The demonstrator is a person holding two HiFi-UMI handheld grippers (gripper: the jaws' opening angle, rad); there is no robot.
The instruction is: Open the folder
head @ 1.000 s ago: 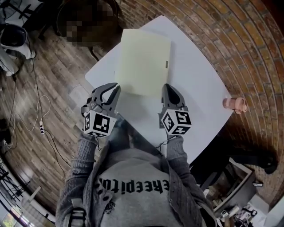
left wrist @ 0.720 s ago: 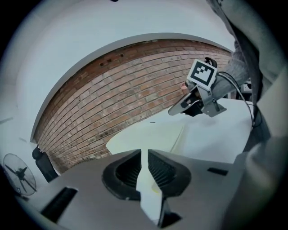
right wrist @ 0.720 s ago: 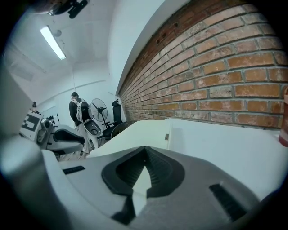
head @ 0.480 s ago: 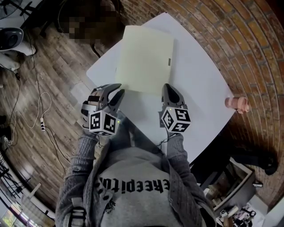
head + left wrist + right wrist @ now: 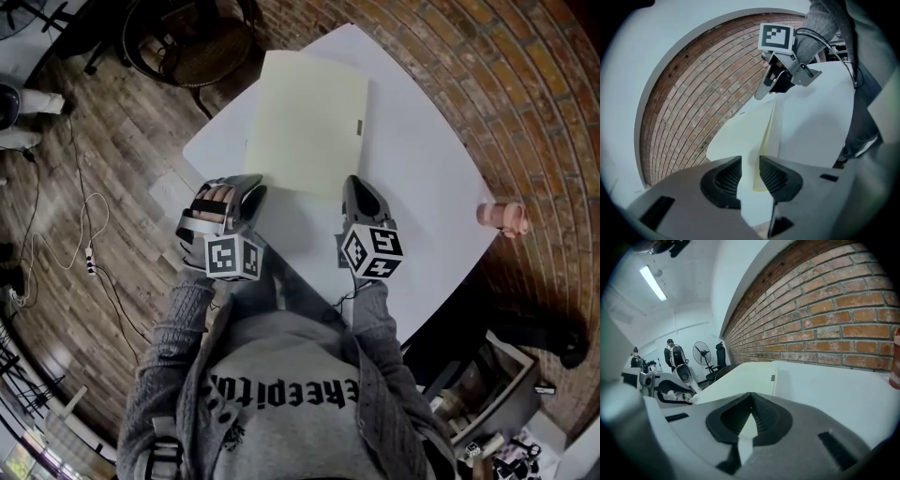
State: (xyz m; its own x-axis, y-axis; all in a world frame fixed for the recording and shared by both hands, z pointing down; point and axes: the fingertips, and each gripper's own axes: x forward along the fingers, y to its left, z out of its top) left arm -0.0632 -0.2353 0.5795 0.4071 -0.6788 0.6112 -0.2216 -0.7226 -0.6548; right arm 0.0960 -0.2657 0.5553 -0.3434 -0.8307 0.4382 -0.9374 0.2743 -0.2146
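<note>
A pale yellow folder (image 5: 305, 122) lies flat on the white bench (image 5: 422, 197) beside a brick wall (image 5: 825, 310), above plank floor (image 5: 94, 187). The left gripper (image 5: 247, 187) gapes at its near corner; the right gripper (image 5: 352, 186) is closed, empty.

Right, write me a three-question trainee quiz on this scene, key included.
1. True or false: the right claw has its jaws together.
2. What shows in the gap between the left claw's jaws? A) a corner of the pale yellow folder; B) a cable; C) a fan.
3. Fill in: the folder lies on the white ___.

Key: 1 true; 2 A; 3 table.
</note>
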